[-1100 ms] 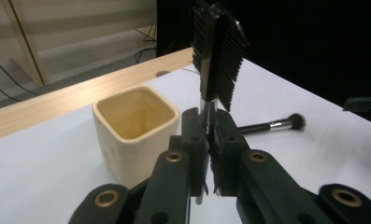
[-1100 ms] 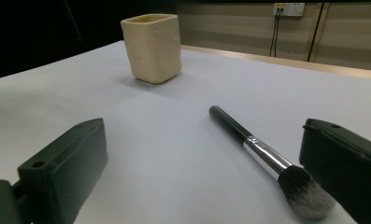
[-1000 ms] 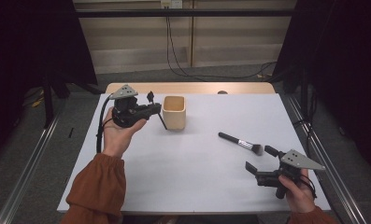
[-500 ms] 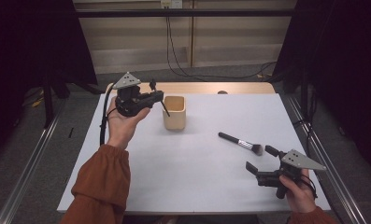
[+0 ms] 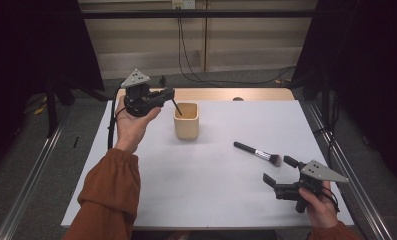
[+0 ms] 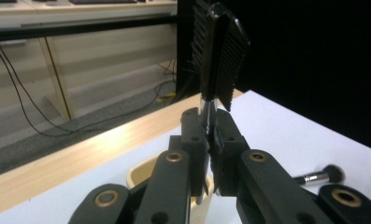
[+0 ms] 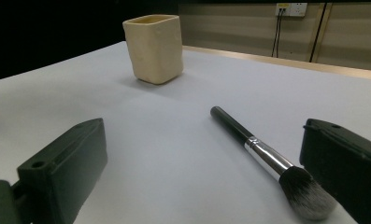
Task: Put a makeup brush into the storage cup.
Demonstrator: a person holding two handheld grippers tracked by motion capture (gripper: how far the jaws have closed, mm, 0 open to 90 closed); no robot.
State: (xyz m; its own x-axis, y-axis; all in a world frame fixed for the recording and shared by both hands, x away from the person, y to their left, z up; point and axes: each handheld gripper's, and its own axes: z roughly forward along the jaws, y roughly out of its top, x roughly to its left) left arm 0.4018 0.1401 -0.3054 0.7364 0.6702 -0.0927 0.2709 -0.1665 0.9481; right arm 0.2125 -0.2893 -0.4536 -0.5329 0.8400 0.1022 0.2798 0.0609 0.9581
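Observation:
My left gripper (image 5: 170, 95) is held up in a hand just left of the cream cup (image 5: 186, 124), shut on a black comb-like brush (image 6: 219, 56). The ridged head stands above the jaws in the left gripper view, where my left gripper (image 6: 210, 122) pinches the thin handle. In the high view the handle's lower end (image 5: 178, 108) slants into the cup's mouth. My right gripper (image 5: 278, 171) rests open near the table's front right corner. A makeup brush (image 5: 258, 153) lies flat just beyond it, its bristles (image 7: 309, 198) by the right jaw.
A white table (image 5: 211, 190) with a wooden strip along its far edge carries everything. The cup (image 7: 153, 46) stands upright at the back left of centre. Dark curtains hang on both sides, and cables trail on the floor behind.
The left hand has lifted and moved right toward the cup with the black brush, bringing the handle's end over the cup's mouth. The right gripper has stayed put.

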